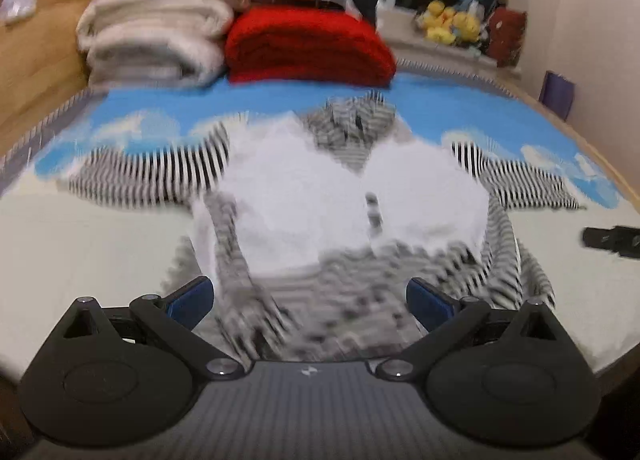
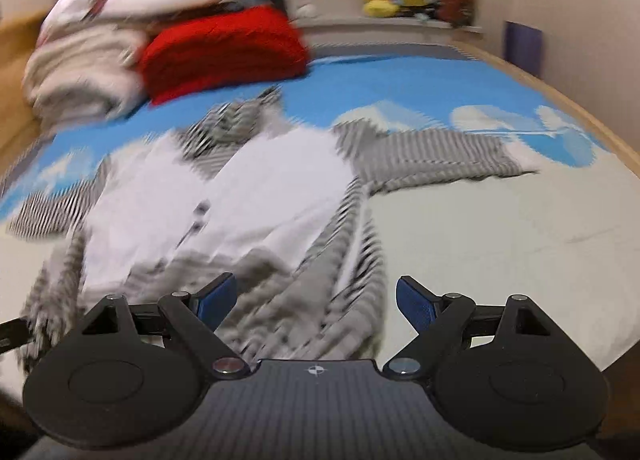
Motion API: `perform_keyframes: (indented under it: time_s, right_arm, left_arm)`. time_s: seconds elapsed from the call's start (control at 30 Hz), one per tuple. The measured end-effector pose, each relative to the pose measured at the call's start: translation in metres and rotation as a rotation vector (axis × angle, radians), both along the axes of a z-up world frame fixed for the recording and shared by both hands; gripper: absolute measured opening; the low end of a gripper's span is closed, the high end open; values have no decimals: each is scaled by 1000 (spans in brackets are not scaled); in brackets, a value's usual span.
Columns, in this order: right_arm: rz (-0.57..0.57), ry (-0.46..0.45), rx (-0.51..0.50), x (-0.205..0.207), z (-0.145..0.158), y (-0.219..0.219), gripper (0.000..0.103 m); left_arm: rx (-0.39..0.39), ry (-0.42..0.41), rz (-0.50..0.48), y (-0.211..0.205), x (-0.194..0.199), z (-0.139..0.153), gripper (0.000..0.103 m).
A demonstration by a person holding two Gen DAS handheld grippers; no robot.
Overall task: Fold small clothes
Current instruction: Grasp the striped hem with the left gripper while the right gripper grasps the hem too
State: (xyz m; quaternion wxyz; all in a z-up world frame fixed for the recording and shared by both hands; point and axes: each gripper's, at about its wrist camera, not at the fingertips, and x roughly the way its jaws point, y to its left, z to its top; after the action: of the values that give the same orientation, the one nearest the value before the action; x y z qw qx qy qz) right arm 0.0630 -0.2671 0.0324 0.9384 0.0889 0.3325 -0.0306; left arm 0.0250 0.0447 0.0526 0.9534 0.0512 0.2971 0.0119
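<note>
Left wrist view, blurred by motion: the left gripper (image 1: 308,300) sits low in the frame with its blue-padded fingers (image 1: 192,298) spread wide and nothing between them. Just beyond lies a small garment (image 1: 304,200) with a white front and black-and-white striped sleeves, spread face up on a bed cover (image 1: 420,108) printed with blue sky and clouds. Its striped hem reaches the gap between the fingers; both sleeves stretch outward. Behind it, at the head of the bed, a folded red blanket (image 1: 308,48) rests beside a stack of cream blankets (image 1: 152,40). Part of the right gripper (image 1: 612,240) shows at the right edge.

Right wrist view, also blurred: the right gripper (image 2: 316,300) is wide open and empty. The same garment (image 2: 224,196) lies ahead and to the left, its lower right edge running between the fingers. The red blanket (image 2: 224,48) sits beyond it.
</note>
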Motion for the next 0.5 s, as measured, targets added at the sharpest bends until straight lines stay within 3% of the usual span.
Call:
perform_keyframes:
  time_s: [0.03,0.07,0.13,0.2,0.27,0.33,0.4,0.47,0.5]
  right_arm:
    - [-5,-16,6,7,4,-12,79]
    - [-1,-30,6,17,7,-24,64]
    - [11,-24,21,36,4,-45,44]
    - [31,23,56,54,-9,-60,34]
    - [34,142,102,73,-33,-71,32]
    - [50,283,206,87,-58,-75,35]
    - [73,410,283,101,-80,-72,40]
    - [72,468,226,110,-92,-64,55]
    - [70,490,203,114,-97,-61,56]
  left_arm:
    - [29,-23,-19,9,6,9,101]
    - [58,-38,-29,19,13,16,97]
    - [78,-17,-19,46,32,22,68]
    - [31,64,12,76,54,16,55]
    - [-57,176,87,104,74,1,53]
    - [-220,331,172,134,91,-31,53]
    - [-266,457,255,151,103,-51,54]
    - [-337,495,285,161,105,-68,61]
    - [-340,536,309,163,107,-73,65]
